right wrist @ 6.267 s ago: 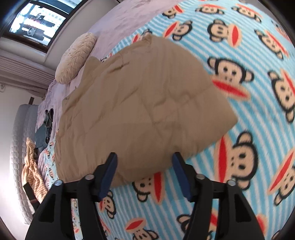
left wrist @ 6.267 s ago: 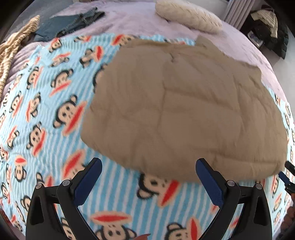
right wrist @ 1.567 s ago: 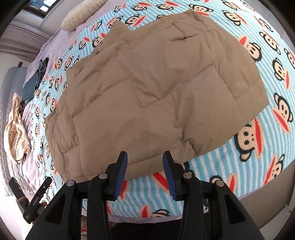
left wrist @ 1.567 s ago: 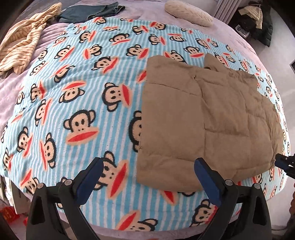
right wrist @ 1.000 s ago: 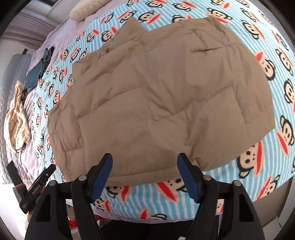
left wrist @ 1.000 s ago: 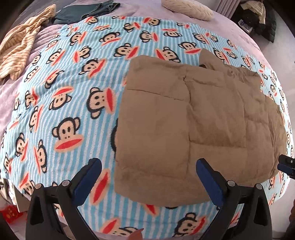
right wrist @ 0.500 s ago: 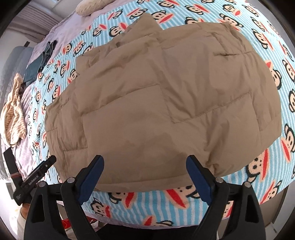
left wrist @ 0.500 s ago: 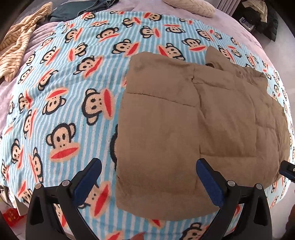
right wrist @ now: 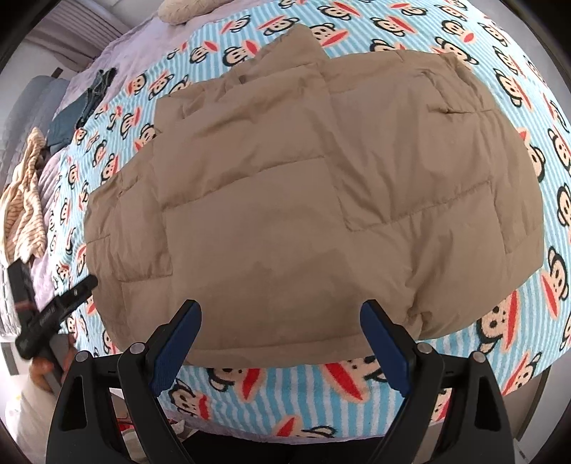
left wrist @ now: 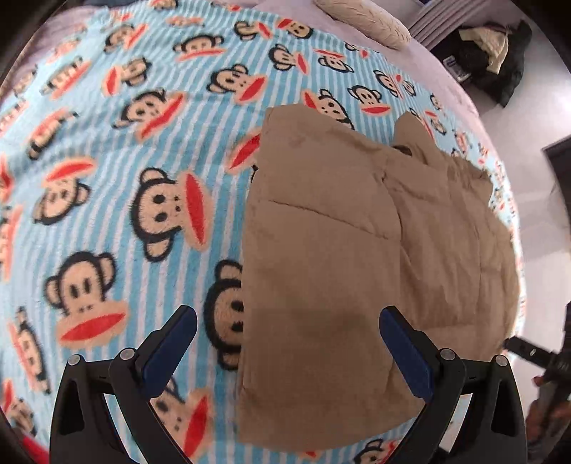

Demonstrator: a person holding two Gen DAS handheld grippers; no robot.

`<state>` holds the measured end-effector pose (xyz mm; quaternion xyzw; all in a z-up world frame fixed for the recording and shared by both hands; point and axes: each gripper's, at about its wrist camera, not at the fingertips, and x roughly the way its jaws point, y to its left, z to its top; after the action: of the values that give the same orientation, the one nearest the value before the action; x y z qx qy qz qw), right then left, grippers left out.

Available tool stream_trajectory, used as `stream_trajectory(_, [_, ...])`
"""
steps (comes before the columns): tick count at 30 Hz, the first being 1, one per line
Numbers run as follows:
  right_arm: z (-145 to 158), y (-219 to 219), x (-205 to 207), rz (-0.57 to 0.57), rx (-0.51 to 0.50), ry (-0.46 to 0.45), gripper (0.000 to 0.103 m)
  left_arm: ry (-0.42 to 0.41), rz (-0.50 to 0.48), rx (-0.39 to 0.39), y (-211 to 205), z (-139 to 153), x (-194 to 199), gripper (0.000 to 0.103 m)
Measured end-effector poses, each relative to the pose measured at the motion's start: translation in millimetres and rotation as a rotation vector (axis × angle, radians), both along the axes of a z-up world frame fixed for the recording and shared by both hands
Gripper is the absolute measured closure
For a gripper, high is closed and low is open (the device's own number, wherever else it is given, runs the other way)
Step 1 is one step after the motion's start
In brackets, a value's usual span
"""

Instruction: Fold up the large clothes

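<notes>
A tan quilted puffer jacket [left wrist: 349, 271] lies flat on a blue striped monkey-print blanket [left wrist: 107, 178] on a bed. It fills most of the right wrist view [right wrist: 303, 207]. My left gripper [left wrist: 285, 342] is open and empty, above the jacket's near left corner. My right gripper [right wrist: 282, 339] is open and empty, above the jacket's near hem. The left gripper also shows at the left edge of the right wrist view [right wrist: 53, 314].
A cream knit pillow [left wrist: 360, 18] lies at the bed's far end. Folded jeans [right wrist: 85, 107] and a striped cream garment [right wrist: 21, 200] lie at the bed's left side. Dark clothes [left wrist: 496, 53] are piled off the bed at the far right.
Both grippers have moved closer to the jacket's near edge. The right gripper's jaws opened wider over the last second. The jacket has not moved.
</notes>
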<state>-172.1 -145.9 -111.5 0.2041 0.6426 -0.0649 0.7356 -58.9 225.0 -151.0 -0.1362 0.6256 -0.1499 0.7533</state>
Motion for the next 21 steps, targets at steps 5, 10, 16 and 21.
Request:
stream_trajectory(5, [-1.7,4.0,-2.7,0.028,0.008,0.028,0.011,0.065,-0.042,-0.15,-6.8,-30.7,20.2,0.001])
stream_trajectory(10, [-0.5,1.0,-5.5,0.028,0.007,0.047,0.011,0.119,-0.087,-0.224,-33.3,-58.7,34.1,0.001])
stream_trajectory(16, [11.0,-5.2,-0.8,0.015,0.018,0.001,0.011,0.156,-0.118,-0.283,-49.2,-60.2,39.3,0.043])
stream_trajectory(21, [21.2,-9.5,12.2,0.014,-0.006,-0.062,0.017,0.146,-0.103,-0.343,-54.2,-38.5,35.1,0.076])
